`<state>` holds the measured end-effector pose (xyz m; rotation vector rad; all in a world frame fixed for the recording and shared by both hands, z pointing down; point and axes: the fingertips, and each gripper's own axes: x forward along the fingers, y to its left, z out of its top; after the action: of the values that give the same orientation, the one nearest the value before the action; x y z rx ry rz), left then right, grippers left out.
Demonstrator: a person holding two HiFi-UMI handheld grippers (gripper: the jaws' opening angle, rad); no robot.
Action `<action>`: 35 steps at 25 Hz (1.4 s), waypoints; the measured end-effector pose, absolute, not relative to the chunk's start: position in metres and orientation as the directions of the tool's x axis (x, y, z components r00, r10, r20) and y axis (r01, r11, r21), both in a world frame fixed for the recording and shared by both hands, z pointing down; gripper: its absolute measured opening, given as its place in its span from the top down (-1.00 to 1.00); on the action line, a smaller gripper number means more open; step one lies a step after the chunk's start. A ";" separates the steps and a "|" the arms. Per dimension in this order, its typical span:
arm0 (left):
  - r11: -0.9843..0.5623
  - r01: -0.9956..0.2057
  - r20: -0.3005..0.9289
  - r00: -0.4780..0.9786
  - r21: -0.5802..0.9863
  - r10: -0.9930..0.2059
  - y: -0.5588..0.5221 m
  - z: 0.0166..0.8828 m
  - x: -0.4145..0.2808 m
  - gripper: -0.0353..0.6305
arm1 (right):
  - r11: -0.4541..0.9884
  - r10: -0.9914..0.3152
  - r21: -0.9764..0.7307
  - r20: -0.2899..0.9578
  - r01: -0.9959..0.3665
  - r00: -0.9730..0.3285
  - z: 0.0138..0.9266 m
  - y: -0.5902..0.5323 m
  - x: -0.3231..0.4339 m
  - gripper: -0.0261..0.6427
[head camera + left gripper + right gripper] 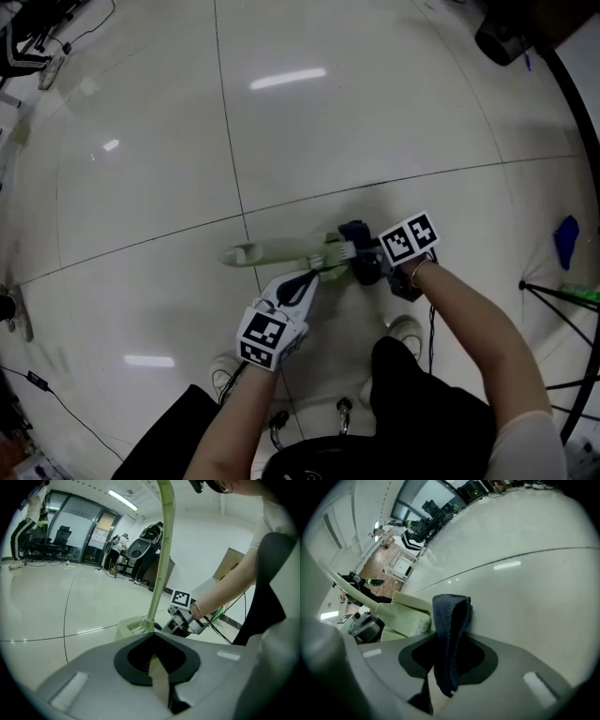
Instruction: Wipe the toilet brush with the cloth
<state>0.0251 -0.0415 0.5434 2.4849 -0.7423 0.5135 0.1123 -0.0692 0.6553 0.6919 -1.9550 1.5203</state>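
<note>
Toilet brush of pale green plastic with white bristles (pixel 281 251) lies low over the glossy tiled floor (pixel 375 94), its stem pinched by our left hand-held gripper (pixel 314 278). Our right hand-held gripper (pixel 367 262) clamps a dark blue cloth (pixel 356 232) just beside the bristles. We judge wiping is starting; next we must press the cloth along the head.

Both bare forearms reaching forward and down, left forearm (pixel 232 427) low, right forearm (pixel 478 328) angling in, left gripper (pixel 312 278) with jaws clamped on the toilet brush handle (pixel 164 550) — right gripper (pixel 364 251) just beside it, jaws pinching the cloth (pixel 451 630).
</note>
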 end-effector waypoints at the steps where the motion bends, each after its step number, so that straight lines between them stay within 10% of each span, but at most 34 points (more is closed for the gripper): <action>1: -0.730 -0.587 0.473 0.783 0.349 -0.404 -0.042 0.543 0.026 0.88 | 0.195 -0.058 -0.705 0.686 -0.682 -0.725 0.655 -0.065 0.113 0.60; 10: -0.719 -0.583 0.454 0.794 0.378 -0.405 -0.040 0.542 0.031 0.88 | 0.149 0.062 -0.738 0.672 -0.658 -0.738 0.646 -0.020 0.126 0.60; 18: -0.701 -0.592 0.457 0.790 0.399 -0.408 -0.042 0.541 0.029 0.88 | 0.520 -0.182 -0.460 0.763 -0.719 -0.620 0.579 -0.160 0.122 0.60; 35: -0.705 -0.581 0.489 0.791 0.407 -0.369 -0.046 0.540 0.031 0.88 | 0.635 0.212 -0.665 0.639 -0.393 -0.739 0.594 -0.151 -0.016 0.60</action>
<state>0.0307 -0.0459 0.5404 2.4233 -0.7043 0.5067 -0.0157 -0.1512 0.5937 0.1402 -2.1448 1.0933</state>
